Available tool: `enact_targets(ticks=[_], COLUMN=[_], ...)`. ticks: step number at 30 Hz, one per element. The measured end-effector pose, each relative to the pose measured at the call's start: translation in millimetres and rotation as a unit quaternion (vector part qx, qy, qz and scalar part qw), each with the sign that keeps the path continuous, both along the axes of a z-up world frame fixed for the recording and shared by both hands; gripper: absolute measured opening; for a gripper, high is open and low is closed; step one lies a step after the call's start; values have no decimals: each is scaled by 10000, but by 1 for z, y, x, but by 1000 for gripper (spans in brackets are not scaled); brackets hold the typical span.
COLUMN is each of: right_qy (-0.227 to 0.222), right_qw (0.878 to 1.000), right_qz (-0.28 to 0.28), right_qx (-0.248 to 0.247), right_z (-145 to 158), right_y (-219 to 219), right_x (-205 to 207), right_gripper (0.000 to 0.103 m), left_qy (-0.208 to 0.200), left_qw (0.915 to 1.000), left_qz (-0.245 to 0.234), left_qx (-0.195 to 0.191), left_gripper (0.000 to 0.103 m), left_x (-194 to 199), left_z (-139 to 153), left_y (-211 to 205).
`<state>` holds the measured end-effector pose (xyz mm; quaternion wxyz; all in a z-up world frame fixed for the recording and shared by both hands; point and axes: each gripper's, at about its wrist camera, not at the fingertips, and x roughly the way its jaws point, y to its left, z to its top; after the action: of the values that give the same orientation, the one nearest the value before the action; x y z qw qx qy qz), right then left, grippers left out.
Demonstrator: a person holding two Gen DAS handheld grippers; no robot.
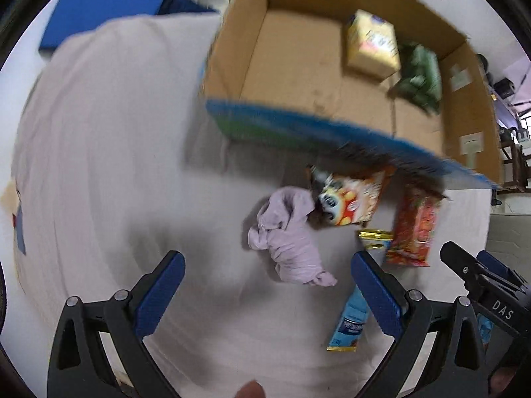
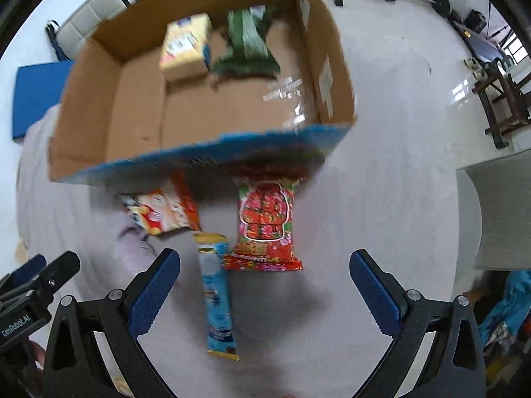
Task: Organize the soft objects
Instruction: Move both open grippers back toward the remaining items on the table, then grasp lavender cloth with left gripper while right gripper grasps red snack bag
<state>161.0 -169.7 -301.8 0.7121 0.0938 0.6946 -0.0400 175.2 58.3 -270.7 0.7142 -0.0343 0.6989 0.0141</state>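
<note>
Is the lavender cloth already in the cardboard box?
No. In the left wrist view the lavender cloth lies crumpled on the white surface in front of the cardboard box, outside its blue front wall.

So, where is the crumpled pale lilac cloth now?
In the left wrist view, the crumpled pale lilac cloth lies on the white surface, outside the cardboard box, touching the left edge of the orange cartoon snack bag.

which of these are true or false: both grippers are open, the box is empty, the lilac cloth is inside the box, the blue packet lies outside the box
1. Both grippers are open. True: the left gripper and right gripper are spread, holding nothing.
2. The cardboard box is empty. False: a yellow pack and a green bag lie in it.
3. The lilac cloth is inside the box. False: it lies outside, on the white surface.
4. The blue packet lies outside the box. True.
</note>
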Motion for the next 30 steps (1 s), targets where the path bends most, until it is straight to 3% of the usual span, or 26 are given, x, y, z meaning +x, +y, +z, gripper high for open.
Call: enact_targets(ticks=[8,16,18,20,25,27,30], right_qy=[409,525,541,590,600,638,648], right_qw=[9991,9981,9980,9977,9976,9974,9973], right_qz=[-127,-306,-325,-345,-350,-329,-336], right_qx=[18,57,17,8,-47,-81,-83], right_z=[-58,-86,-90,-95,-98,-99,-100], right_y=[1,-2,-2,-2,-3,1,0], right_x=[3,10,11,11,11,15,19], right_gripper=[103,102,100,89,80,67,57], left_qy=[447,637,688,807,782,728,659], left_qw=[9990,9978,9975,9966,9967,9970,9974], left_qz=[82,108,68,3,-197,-244,-266], left_qx=[-25,-166,-172,-151,40,86,94], left_gripper=[102,101,95,77,68,65,49], left_x=[5,10,10,10,8,7,7], left_z=[-55,-82,-88,-96,-101,-100,-95], left_y=[-1,-6,-8,-10,-26,-29,-36])
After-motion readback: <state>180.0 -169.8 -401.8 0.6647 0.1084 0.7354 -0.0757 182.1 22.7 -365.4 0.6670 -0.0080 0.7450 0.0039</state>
